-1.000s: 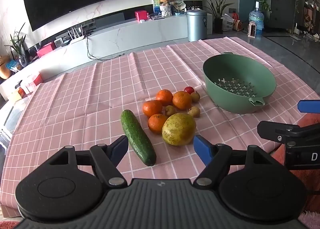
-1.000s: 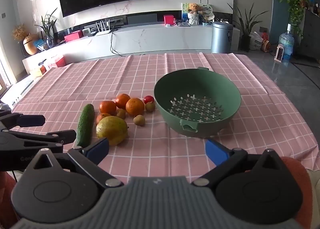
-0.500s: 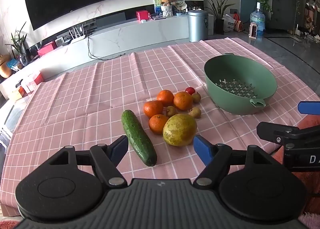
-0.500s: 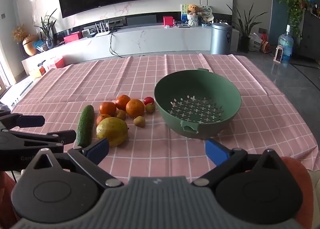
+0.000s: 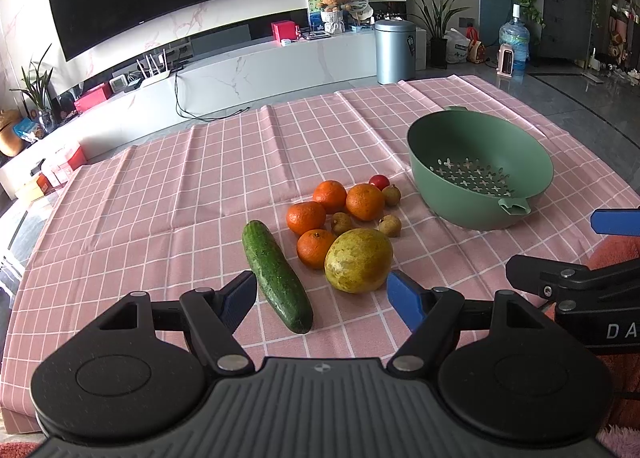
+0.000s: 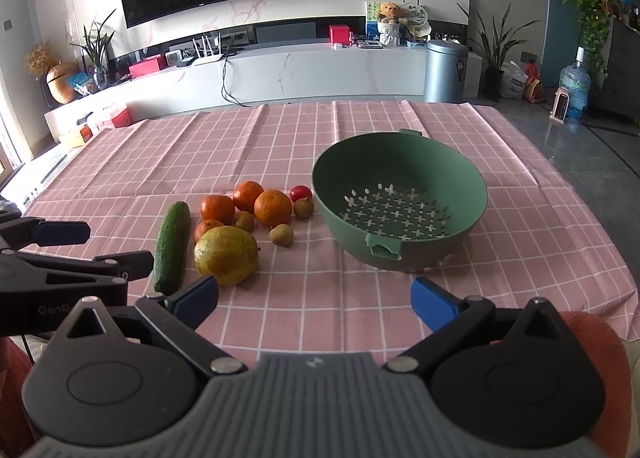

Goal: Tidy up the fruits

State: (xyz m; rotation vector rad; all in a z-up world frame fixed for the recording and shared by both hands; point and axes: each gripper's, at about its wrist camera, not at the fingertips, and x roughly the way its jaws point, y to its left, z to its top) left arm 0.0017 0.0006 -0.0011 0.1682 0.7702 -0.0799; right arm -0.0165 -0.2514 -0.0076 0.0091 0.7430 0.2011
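Note:
A pile of fruit lies mid-table: a green cucumber (image 5: 277, 274) (image 6: 173, 246), a large yellow-green fruit (image 5: 358, 260) (image 6: 225, 255), several oranges (image 5: 364, 201) (image 6: 272, 207), small brown fruits (image 5: 390, 225) (image 6: 281, 235) and a small red fruit (image 5: 379, 180) (image 6: 300, 192). An empty green colander bowl (image 5: 480, 173) (image 6: 400, 209) stands to their right. My left gripper (image 5: 322, 298) is open and empty, just short of the cucumber and big fruit. My right gripper (image 6: 314, 298) is open and empty, short of the bowl.
A pink checked tablecloth (image 5: 180, 193) covers the table. Its near edge is under the grippers and its right edge (image 6: 592, 213) drops off beside the bowl. A TV wall, a white console and a grey bin (image 5: 394, 51) stand far behind.
Both grippers have drifted slightly, and the fruit sits a little higher in the left view. Both stay open and nothing was grasped.

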